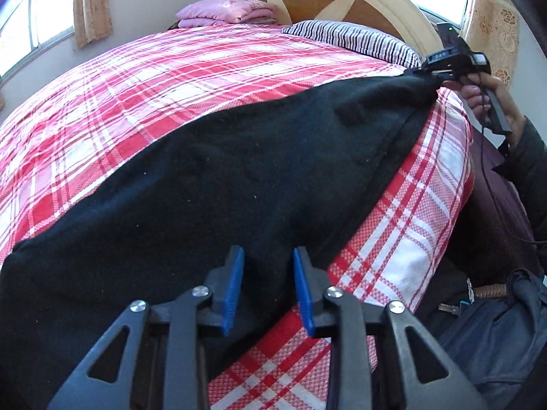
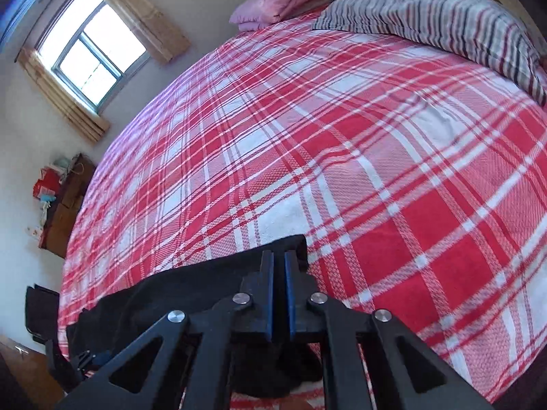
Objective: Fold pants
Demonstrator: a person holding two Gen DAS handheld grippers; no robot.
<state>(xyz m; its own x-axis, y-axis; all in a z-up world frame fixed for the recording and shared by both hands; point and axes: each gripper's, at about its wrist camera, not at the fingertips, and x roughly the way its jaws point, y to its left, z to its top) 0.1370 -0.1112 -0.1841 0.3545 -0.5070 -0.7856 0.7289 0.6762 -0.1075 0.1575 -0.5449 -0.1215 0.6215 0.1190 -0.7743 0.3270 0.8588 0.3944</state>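
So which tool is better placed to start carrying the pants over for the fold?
Right. The right tool is already clamped on an end of the black pants; the left tool has fabric between its pads, probably not yet gripped.

The bed (image 1: 171, 78) is viewed from close above by both wrist cameras, tilted downward toward the headboard (image 1: 342, 3). The pants (image 1: 212, 177), striped pillow (image 2: 444, 24), pink bedding (image 2: 280, 0) and a window (image 2: 92, 51) are shared.

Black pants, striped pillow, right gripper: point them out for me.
black pants (image 1: 212, 184), left wrist view, middle of the fabric.
striped pillow (image 2: 444, 27), right wrist view, top surface.
right gripper (image 2: 279, 273), right wrist view, between its fingertips.
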